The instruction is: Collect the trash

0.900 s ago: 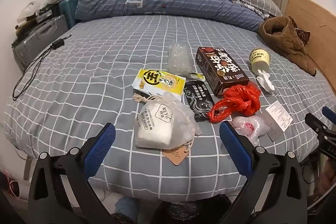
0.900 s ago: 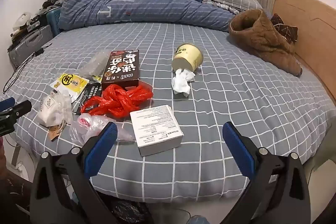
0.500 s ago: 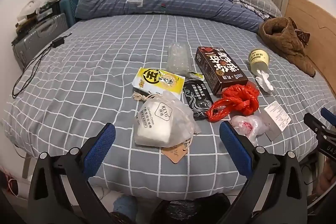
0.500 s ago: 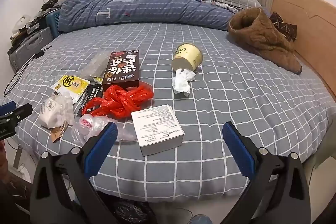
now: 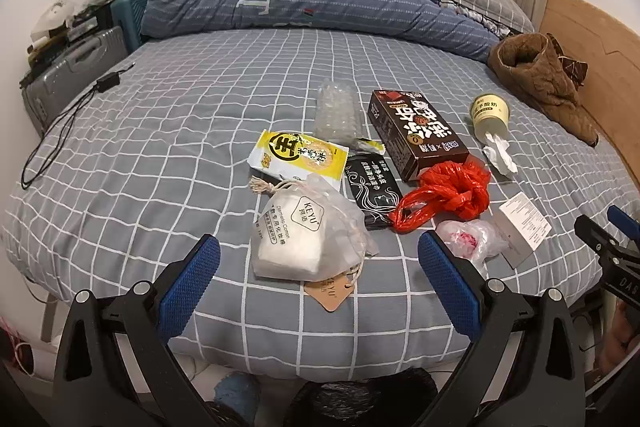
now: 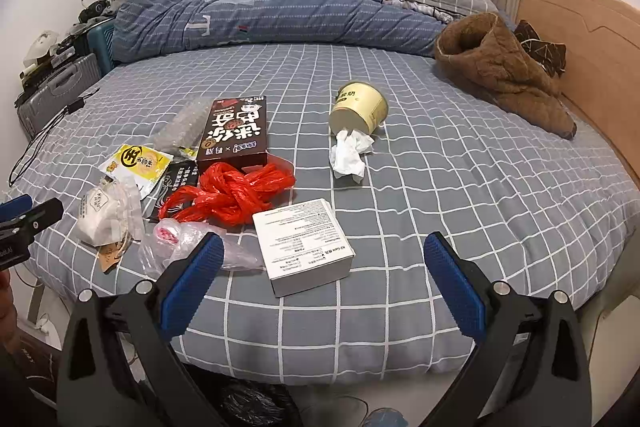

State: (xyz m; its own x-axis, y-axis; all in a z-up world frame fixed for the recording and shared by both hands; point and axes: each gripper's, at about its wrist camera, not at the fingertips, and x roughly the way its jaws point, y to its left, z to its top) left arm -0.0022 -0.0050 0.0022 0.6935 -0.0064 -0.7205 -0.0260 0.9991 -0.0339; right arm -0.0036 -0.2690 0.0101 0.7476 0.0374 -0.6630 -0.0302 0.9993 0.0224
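Left wrist view. Step in hand, as I judge it: the start of collecting, nothing picked up yet. The left gripper (image 5: 318, 265) hangs over the near edge of the grey checked bedsheet (image 5: 160, 147), jaws spread wide and empty.
- Translucent drawstring pouch of white cotton pads (image 5: 308, 233): soft, lumpy, with a brown card tag; it lies between the blue pads, just beyond them. Likely first pick; it calls for a short reach forward and a pinch on the bulk, since the film will crumple.
- Yellow glossy snack packet (image 5: 298, 157), flat, beyond the pouch.
- Black flat wipe sachet (image 5: 372, 191), right of the pouch.
- Clear bubble-wrap sheet (image 5: 336, 111), farther off.
- Black plastic bag (image 5: 360, 401) below the bed edge, probably the trash bag.

Right wrist view. The right gripper (image 6: 324, 275) is likewise wide open, holding nothing.
- White printed cardboard box (image 6: 302, 245): rigid and square-edged, nearest piece, between the fingers' line.
- Knotted red plastic bag (image 6: 228, 193), crinkled, left of the box.
- Clear crumpled plastic bag with pink inside (image 6: 188, 243), near left.
- Dark brown cardboard snack carton (image 6: 234, 135), farther.
- Yellow paper cup on its side (image 6: 360, 107), with crumpled white tissue (image 6: 350, 153) at its mouth.
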